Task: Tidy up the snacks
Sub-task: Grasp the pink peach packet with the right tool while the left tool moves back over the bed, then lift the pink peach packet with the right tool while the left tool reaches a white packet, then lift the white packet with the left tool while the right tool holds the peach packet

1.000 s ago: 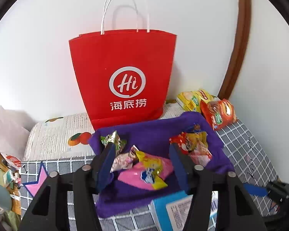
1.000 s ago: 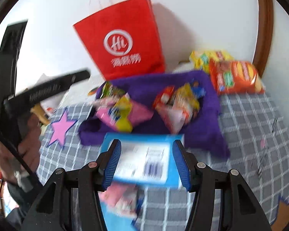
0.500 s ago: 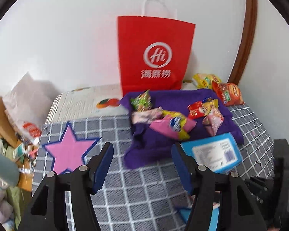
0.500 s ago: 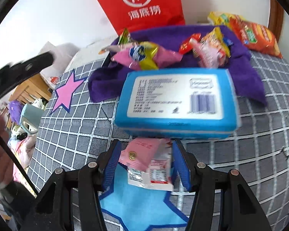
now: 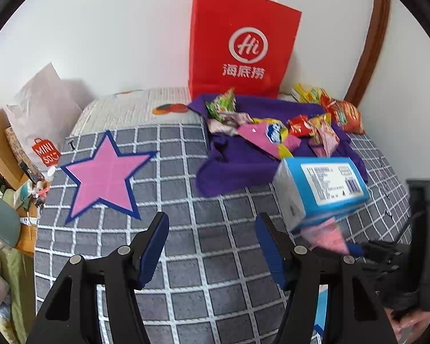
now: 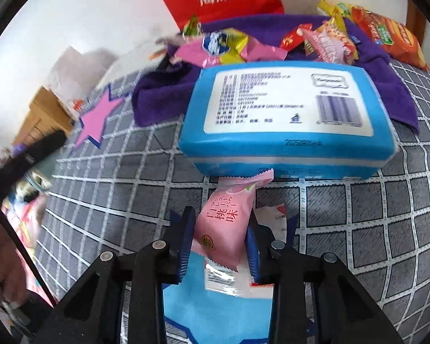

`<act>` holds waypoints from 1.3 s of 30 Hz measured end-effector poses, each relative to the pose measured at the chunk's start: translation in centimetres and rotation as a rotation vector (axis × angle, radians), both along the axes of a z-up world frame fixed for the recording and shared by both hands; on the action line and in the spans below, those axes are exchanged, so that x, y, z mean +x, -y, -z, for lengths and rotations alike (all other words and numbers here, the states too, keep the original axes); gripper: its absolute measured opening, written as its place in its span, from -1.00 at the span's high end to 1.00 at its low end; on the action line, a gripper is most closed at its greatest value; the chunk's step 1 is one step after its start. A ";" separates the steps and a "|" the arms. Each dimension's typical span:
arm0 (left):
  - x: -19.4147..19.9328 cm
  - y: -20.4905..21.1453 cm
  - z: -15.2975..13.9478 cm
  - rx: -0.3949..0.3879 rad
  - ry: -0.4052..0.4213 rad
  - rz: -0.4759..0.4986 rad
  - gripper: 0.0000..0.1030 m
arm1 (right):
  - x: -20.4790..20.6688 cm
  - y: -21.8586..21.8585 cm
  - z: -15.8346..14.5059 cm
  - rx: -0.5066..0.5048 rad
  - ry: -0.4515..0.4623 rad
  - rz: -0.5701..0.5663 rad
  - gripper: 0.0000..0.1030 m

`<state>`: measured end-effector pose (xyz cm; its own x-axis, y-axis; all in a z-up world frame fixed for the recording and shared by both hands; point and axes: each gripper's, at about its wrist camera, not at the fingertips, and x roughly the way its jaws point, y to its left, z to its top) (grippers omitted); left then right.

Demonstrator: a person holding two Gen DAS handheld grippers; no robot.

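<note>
The right gripper (image 6: 219, 240) has its two blue-padded jaws closing on a small pink snack packet (image 6: 222, 229) with red writing. The packet sits right between the pads, and both pads look to be touching its sides. The packet's far tip pokes under the front edge of a big blue box with a white label (image 6: 283, 117). Beneath the gripper lies another small white and pink packet (image 6: 223, 279) on a light blue star patch (image 6: 215, 306).

The left gripper (image 5: 212, 246) hangs over the grey quilt with white squares (image 5: 203, 272). Its jaws stand about half open with nothing between them. A pink star patch with a dark blue edge (image 5: 106, 177) lies further off to its left.

Behind the blue box, a purple towel (image 5: 238, 160) is spread on the quilt. On it lie more snacks: a green packet (image 5: 222, 106), a pink and yellow packet (image 5: 269, 136), and a red and yellow bunch (image 5: 312, 127). An orange chip bag (image 6: 387, 37) rests at the towel's far right. A tall red paper bag with white handles (image 5: 240, 43) stands against the white wall just behind the towel.
</note>
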<state>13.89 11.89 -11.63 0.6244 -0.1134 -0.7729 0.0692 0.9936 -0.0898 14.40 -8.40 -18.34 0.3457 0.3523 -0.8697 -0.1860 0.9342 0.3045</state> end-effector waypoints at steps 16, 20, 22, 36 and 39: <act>-0.9 8.0 4.5 -0.069 -0.142 0.130 -0.17 | -4.2 11.3 -0.8 -0.068 0.124 0.156 0.35; -0.9 9.1 5.9 -0.160 -0.205 0.142 -0.17 | -5.0 13.4 0.9 -0.067 0.103 0.176 0.35; -1.0 9.8 6.0 -0.196 -0.215 0.142 -0.17 | -5.0 13.9 1.3 -0.060 0.099 0.180 0.36; -0.7 16.5 8.6 -0.050 -0.245 0.211 -0.40 | -5.7 16.0 2.1 -0.073 0.136 0.170 0.20; -1.1 17.6 8.8 0.029 -0.214 0.215 -0.39 | -5.8 16.4 2.1 -0.069 0.150 0.178 0.03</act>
